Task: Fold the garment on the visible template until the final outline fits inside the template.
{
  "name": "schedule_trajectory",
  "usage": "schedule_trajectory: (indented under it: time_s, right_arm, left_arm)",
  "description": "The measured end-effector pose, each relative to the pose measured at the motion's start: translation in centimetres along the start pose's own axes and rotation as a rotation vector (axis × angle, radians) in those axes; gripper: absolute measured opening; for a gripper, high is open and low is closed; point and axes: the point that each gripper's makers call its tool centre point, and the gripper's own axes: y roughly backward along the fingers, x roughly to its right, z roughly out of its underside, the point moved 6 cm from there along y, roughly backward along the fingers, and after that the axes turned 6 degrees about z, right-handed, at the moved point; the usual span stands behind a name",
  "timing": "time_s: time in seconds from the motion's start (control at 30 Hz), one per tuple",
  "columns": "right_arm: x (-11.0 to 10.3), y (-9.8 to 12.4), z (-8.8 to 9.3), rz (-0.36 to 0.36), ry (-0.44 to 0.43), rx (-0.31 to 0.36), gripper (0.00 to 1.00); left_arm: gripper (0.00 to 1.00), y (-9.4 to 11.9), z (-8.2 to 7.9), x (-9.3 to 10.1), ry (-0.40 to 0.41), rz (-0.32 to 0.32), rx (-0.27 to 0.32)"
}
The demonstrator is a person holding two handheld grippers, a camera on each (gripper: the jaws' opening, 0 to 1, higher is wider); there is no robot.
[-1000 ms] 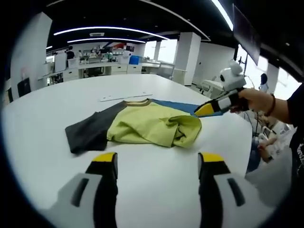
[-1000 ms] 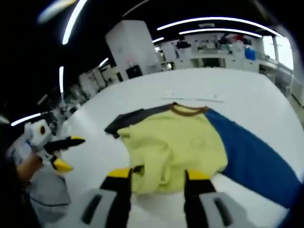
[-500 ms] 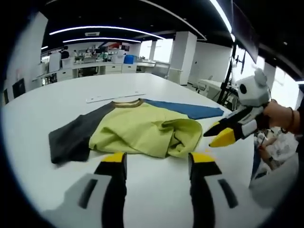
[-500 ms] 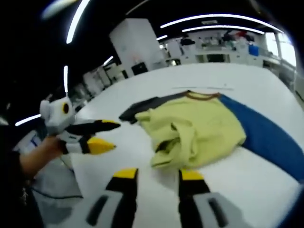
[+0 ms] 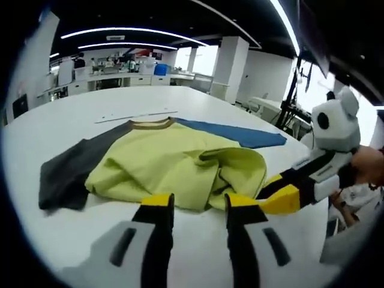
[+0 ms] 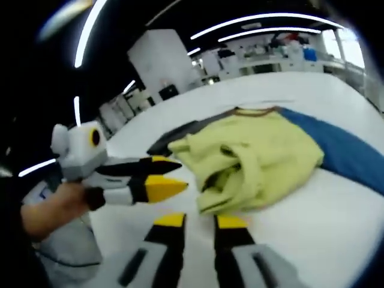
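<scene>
A T-shirt lies on the white table [image 5: 54,123], with a yellow-green body [image 5: 162,159], a dark grey sleeve [image 5: 63,174], a blue sleeve [image 5: 234,132] and a brown collar [image 5: 150,123]. Its near hem is bunched into a crumpled fold [image 5: 237,168]. My left gripper [image 5: 198,204] is open, low over the table, its tips just short of that hem. My right gripper [image 6: 201,222] is also open, its narrow gap holding nothing, close before the bunched hem [image 6: 231,177]. Each gripper appears in the other's view: the right one [image 5: 288,192] and the left one [image 6: 159,177].
A thin pale strip [image 5: 135,115] lies on the table beyond the collar. The table's edge [image 5: 303,141] runs close at the right, with stands and cables beyond. A person's hand [image 6: 54,210] holds the left gripper. Desks and pillars fill the far room.
Both cameras have come closer to the bunched hem. Both pairs of jaws have narrowed. The two grippers now sit close beside each other at the shirt's near edge.
</scene>
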Motion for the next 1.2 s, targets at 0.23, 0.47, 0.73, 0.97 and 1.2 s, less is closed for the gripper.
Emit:
schedule_trajectory:
  time_s: [0.23, 0.47, 0.73, 0.97, 1.2]
  right_arm:
    - [0.4, -0.4, -0.2, 0.040, -0.036, 0.037, 0.04]
    - [0.8, -0.6, -0.1, 0.054, -0.070, 0.042, 0.00]
    - [0.8, -0.4, -0.2, 0.046, -0.070, 0.045, 0.00]
    - [1.1, 0.5, -0.5, 0.043, -0.072, 0.054, 0.00]
    - [1.5, 1.8, -1.0, 0.014, -0.065, 0.048, 0.00]
  left_arm:
    - [0.24, -1.8, 0.4, 0.2, -0.037, -0.006, -0.030]
    - [0.20, -3.0, 1.1, 0.1, -0.073, -0.038, -0.072]
    - [0.08, -3.0, 1.3, -0.4, -0.076, -0.039, -0.094]
    - [0.00, -2.1, 1.0, -0.3, -0.086, -0.035, -0.091]
    - [0.00, 0.3, -0.6, -0.3, -0.061, -0.042, -0.054]
